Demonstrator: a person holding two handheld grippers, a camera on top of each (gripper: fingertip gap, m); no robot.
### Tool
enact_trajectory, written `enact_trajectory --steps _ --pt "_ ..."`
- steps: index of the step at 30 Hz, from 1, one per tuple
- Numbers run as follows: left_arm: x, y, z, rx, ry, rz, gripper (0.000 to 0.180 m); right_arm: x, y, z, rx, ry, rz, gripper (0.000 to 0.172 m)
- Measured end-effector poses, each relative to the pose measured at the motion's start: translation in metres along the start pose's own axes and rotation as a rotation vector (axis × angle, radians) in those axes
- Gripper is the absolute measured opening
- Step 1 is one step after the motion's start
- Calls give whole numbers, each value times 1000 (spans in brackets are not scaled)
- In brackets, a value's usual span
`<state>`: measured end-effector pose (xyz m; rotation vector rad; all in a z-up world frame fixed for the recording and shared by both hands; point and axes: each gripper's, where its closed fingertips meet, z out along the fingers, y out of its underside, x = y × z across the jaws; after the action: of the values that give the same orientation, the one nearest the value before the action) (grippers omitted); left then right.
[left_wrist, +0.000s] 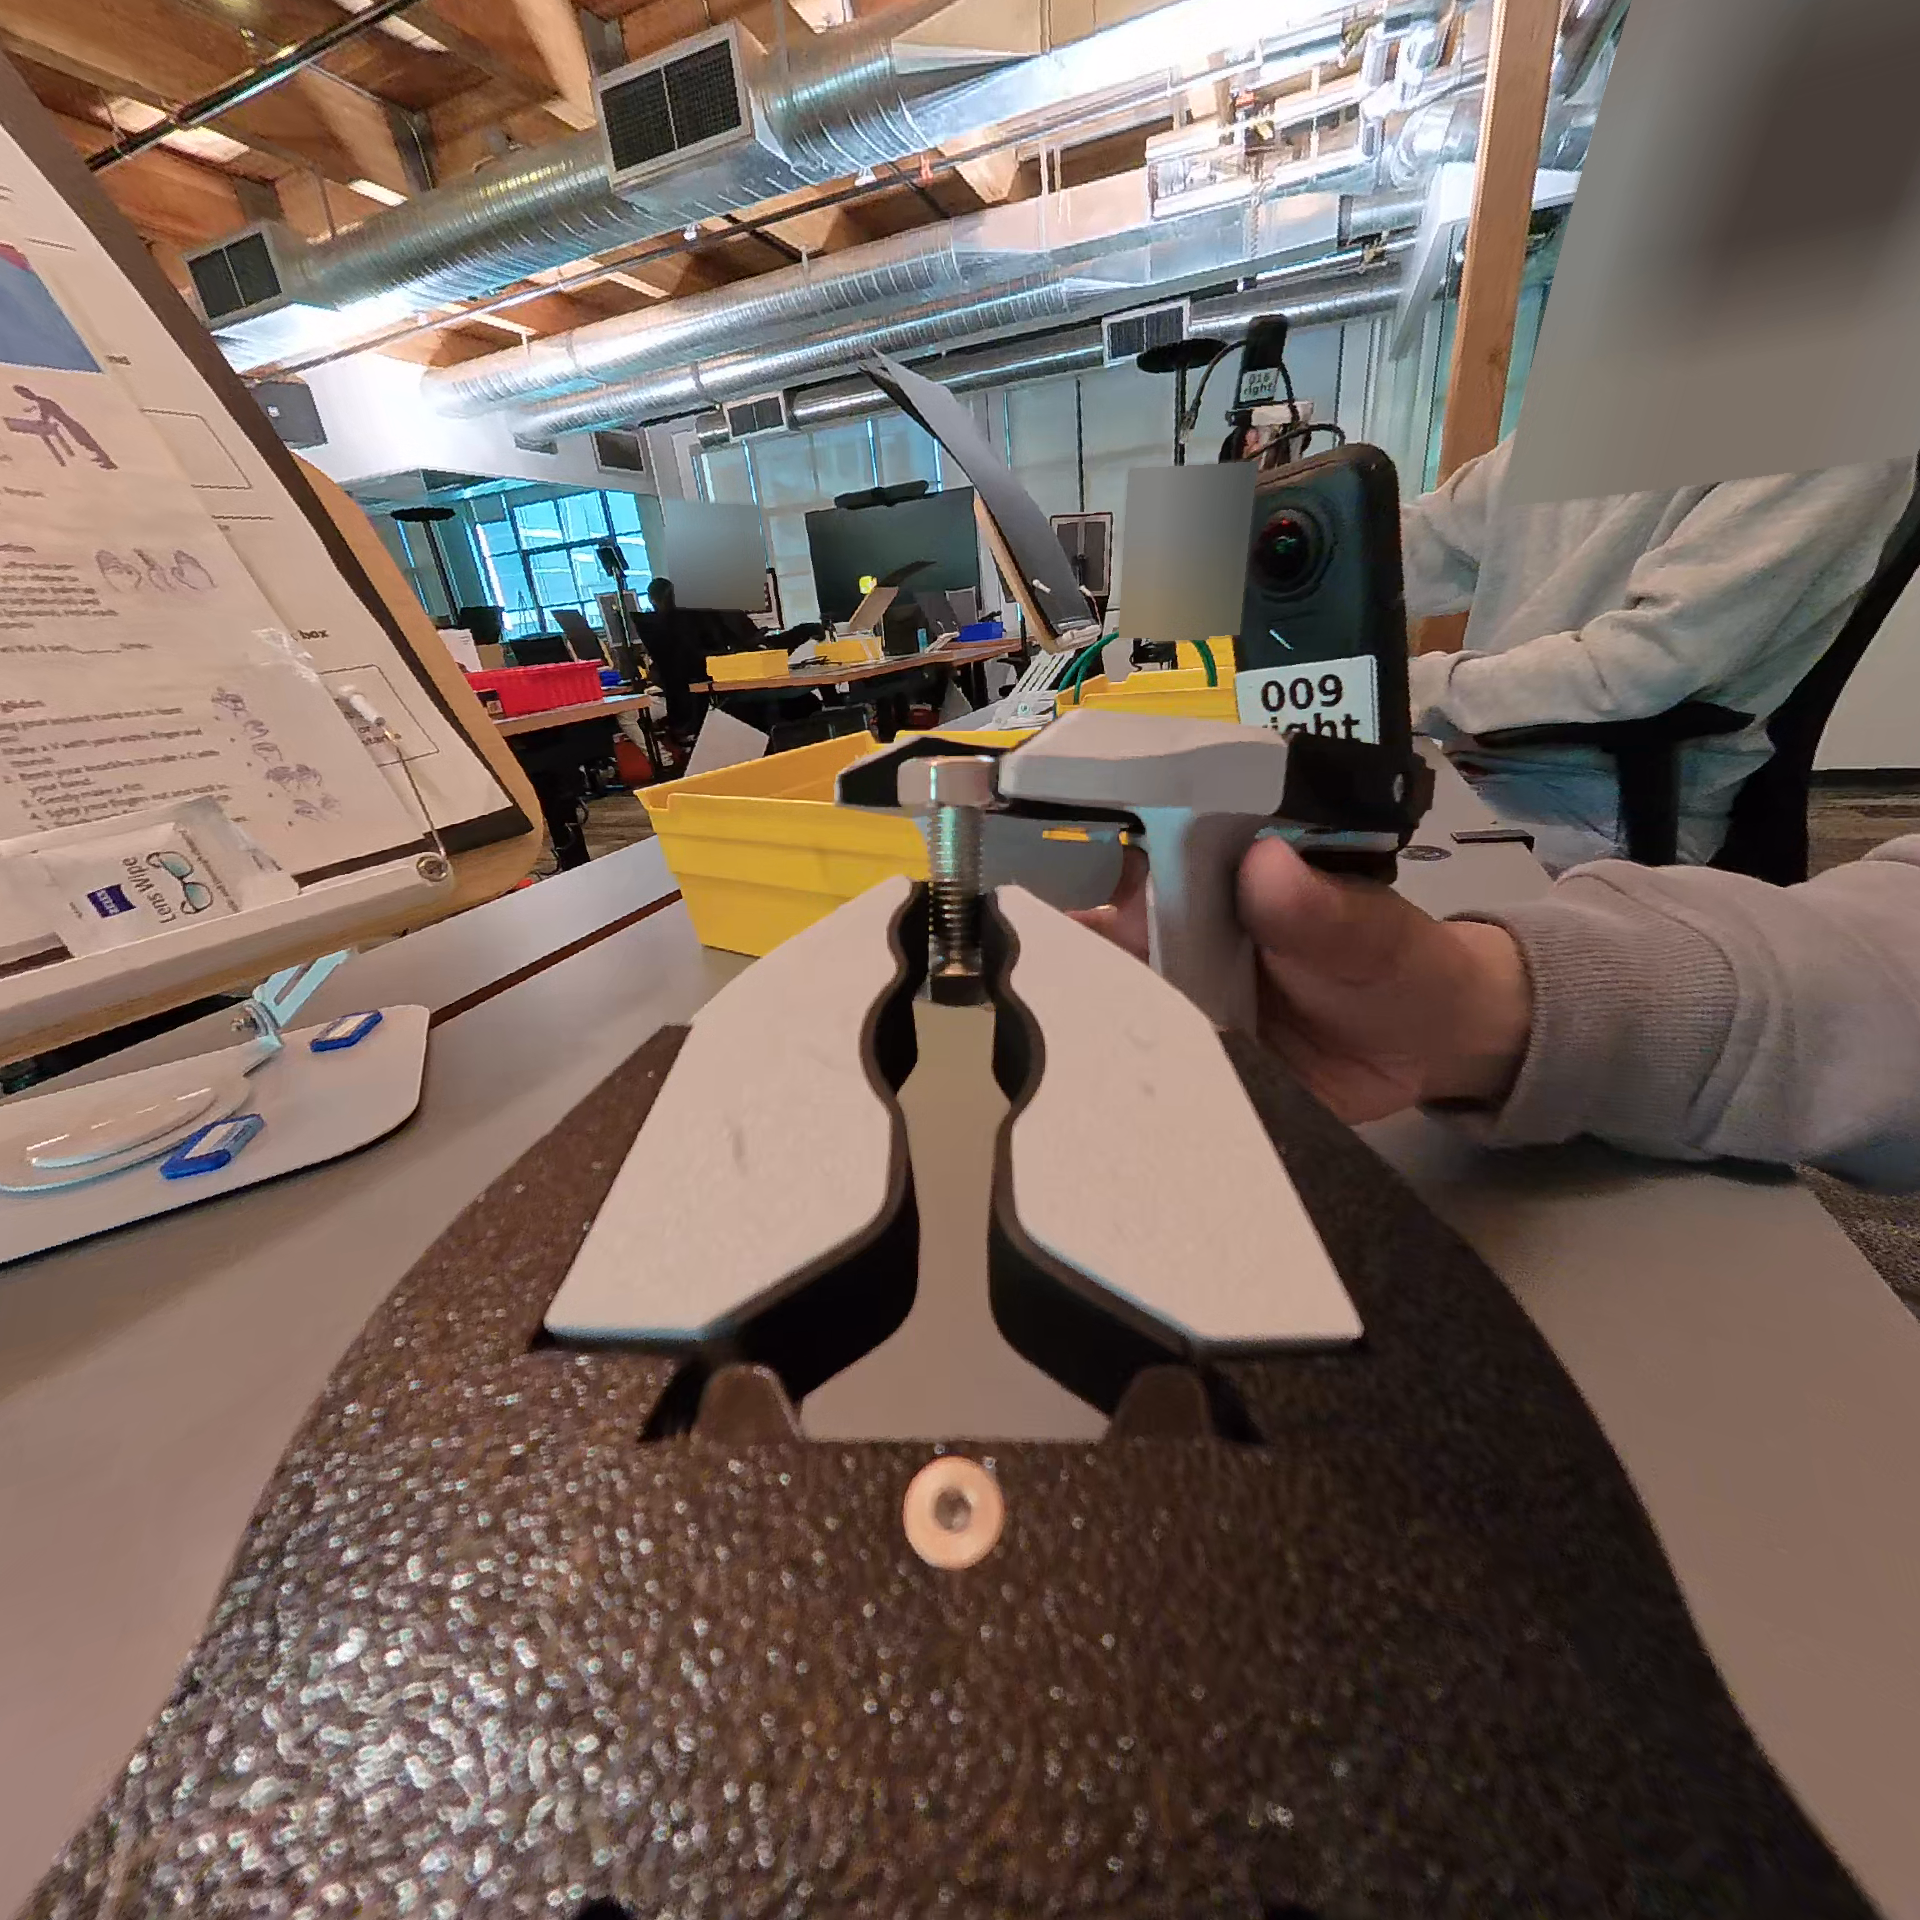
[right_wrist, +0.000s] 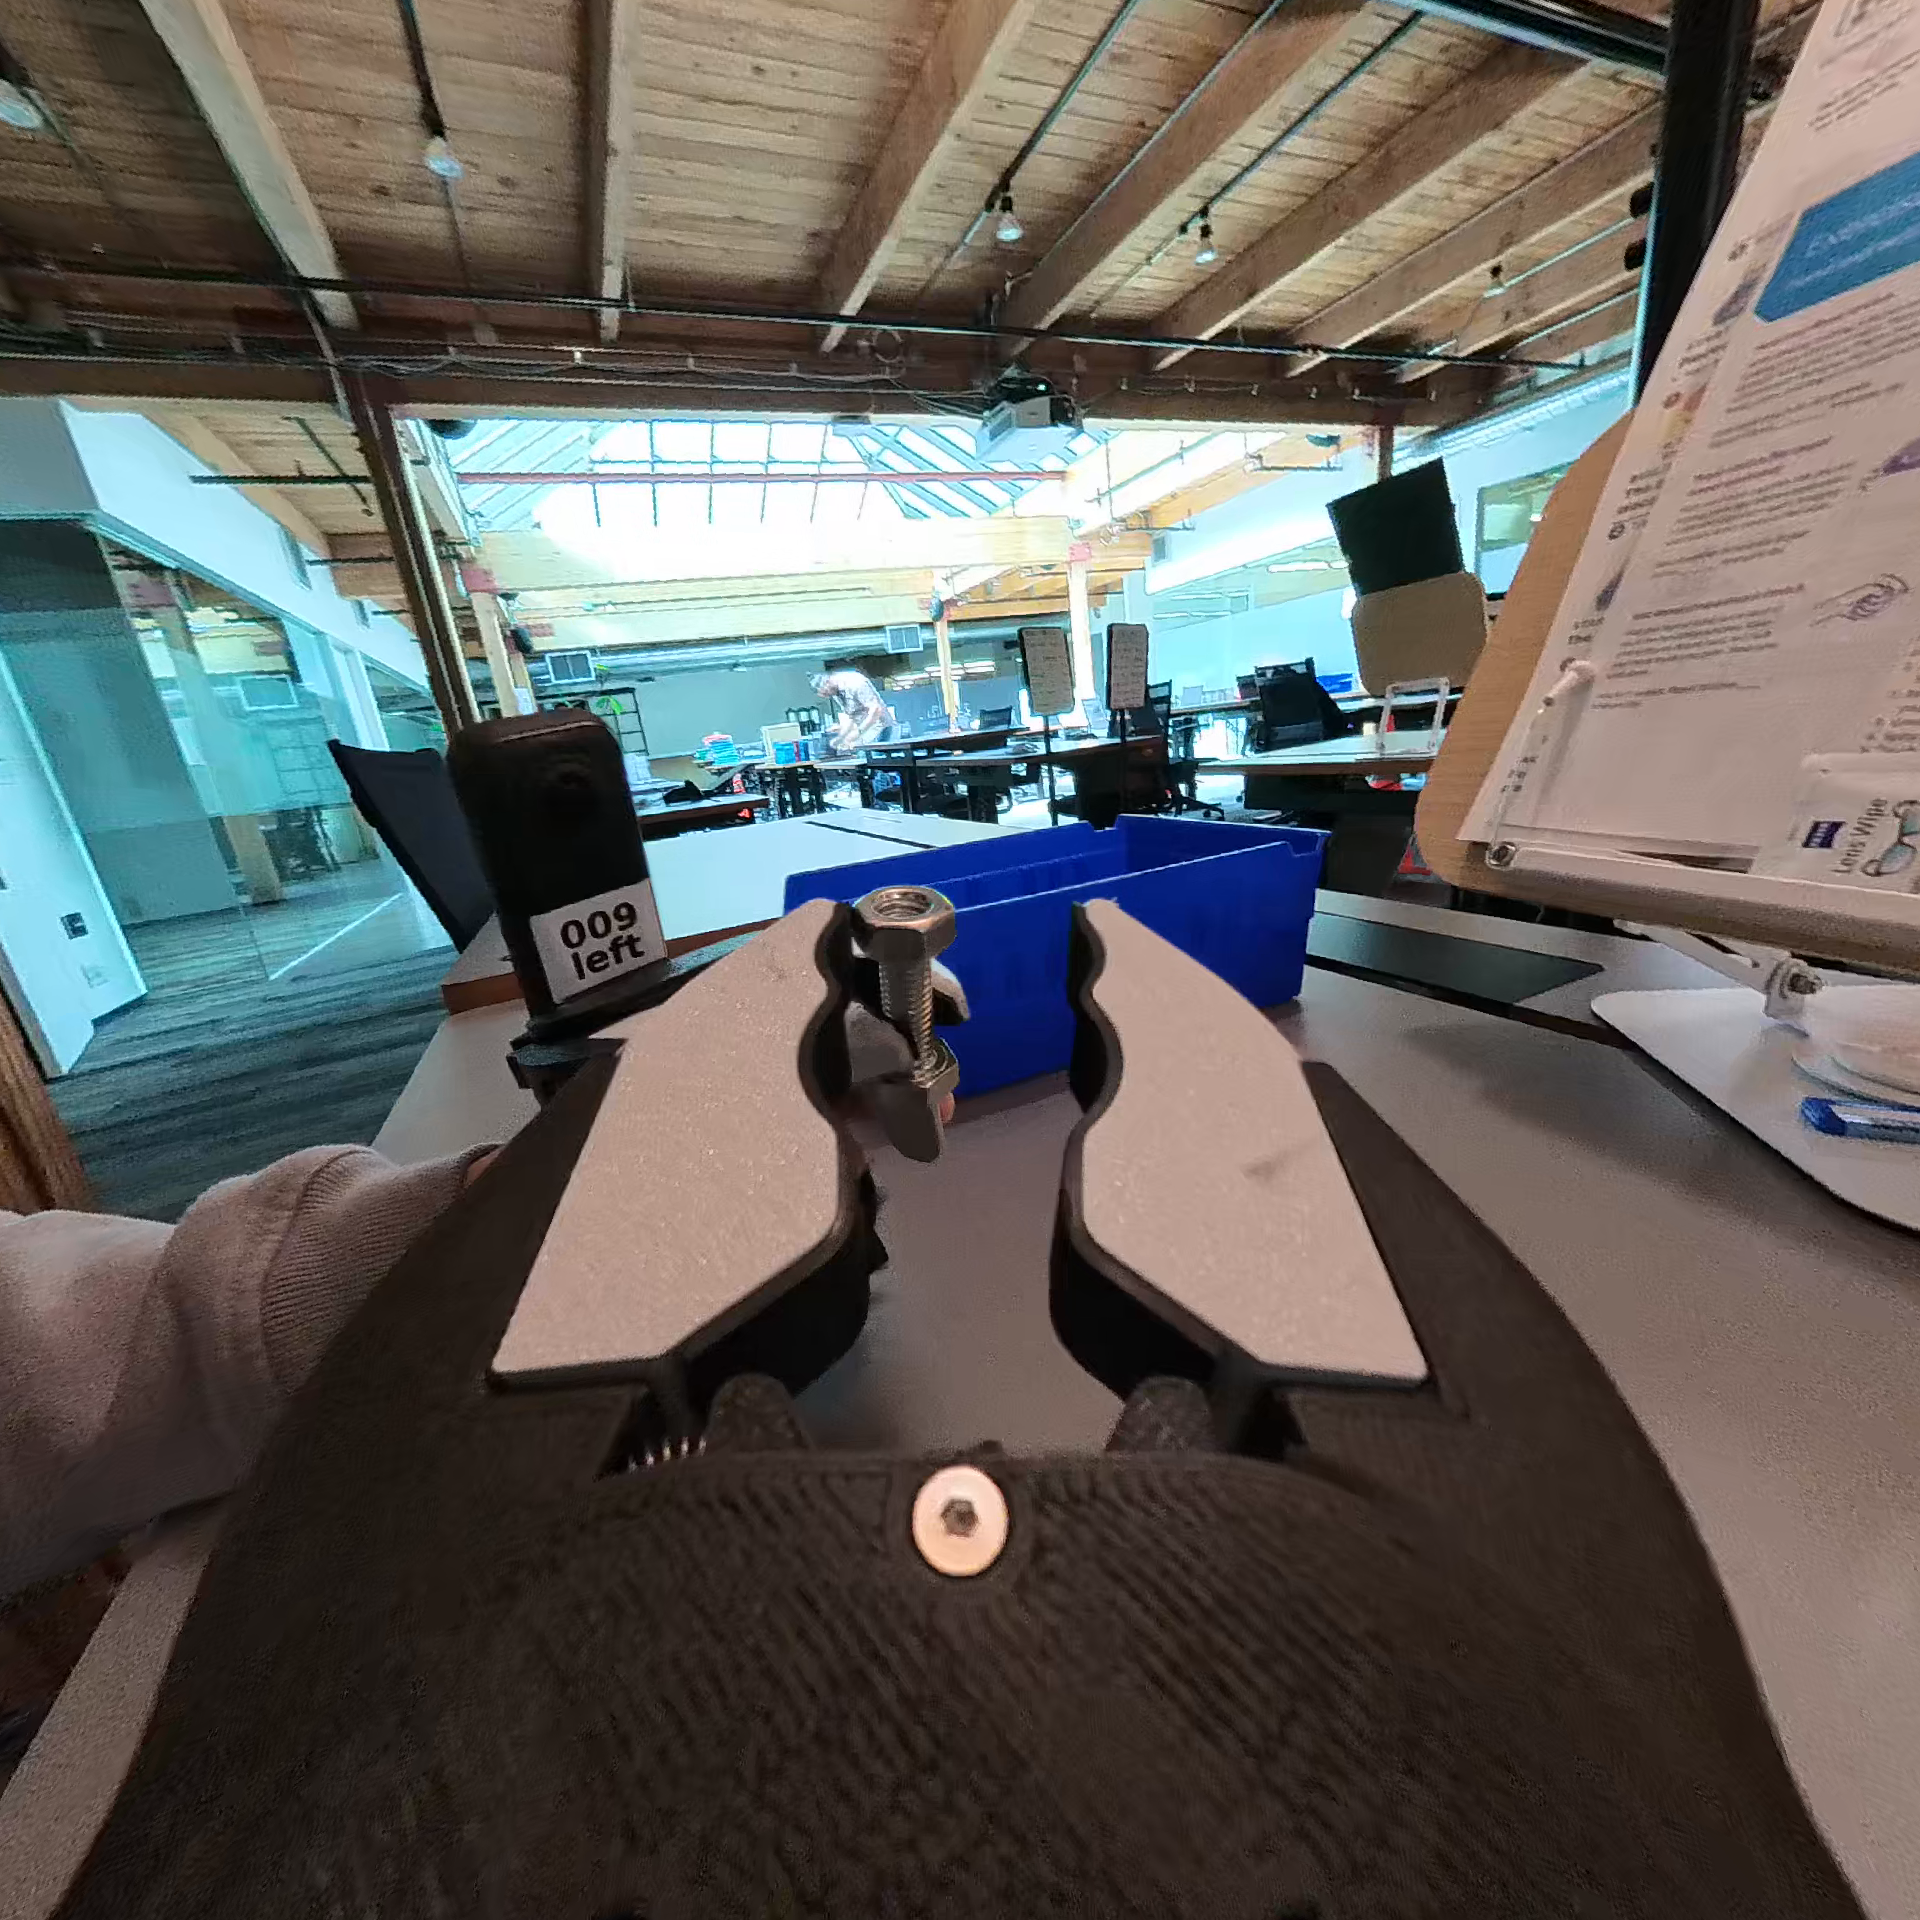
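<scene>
Two grippers meet over a grey surface (left_wrist: 260, 1309) around one silver bolt (left_wrist: 954, 873). The left gripper (left_wrist: 954, 935) has its fingers (left_wrist: 790, 1091) closed on the bolt's lower threaded shank, with only a thin slot between them, and the bolt stands upright above the fingertips. The right gripper (right_wrist: 951, 956) comes in from the right at the level of the bolt's top end; its fingers (right_wrist: 1174, 1122) stand well apart, the left one just beside the hex end (right_wrist: 904, 920), the right one clear of it, so the bolt is not in its grip. A hand (left_wrist: 1371, 997) holds the right gripper's handle.

Beyond the bolt, a yellow bin (left_wrist: 769, 862) sits near the far side in the left wrist view, and a blue bin (right_wrist: 1174, 935) lies just past the open fingers in the right wrist view. A document stand (left_wrist: 208, 665) with a white base (left_wrist: 343, 1091) bounds one side. Bare grey surface stretches beneath both grippers, and its edge drops to floor behind the left gripper's camera (right_wrist: 551, 852).
</scene>
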<state>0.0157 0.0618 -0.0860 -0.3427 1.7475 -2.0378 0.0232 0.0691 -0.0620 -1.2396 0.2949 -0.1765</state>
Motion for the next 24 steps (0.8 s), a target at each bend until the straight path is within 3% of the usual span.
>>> enact_trajectory --steps 7,13,24 --pt "-7 -5 -6 40 -22 -23 8 13 -7 -7 30 32 21 36" --pt "-3 -1 -2 9 -16 0 8 -6 -4 -1 21 -39 1 41" --pt "-3 1 -1 -10 -26 21 8 -3 1 3 -2 18 8 31"
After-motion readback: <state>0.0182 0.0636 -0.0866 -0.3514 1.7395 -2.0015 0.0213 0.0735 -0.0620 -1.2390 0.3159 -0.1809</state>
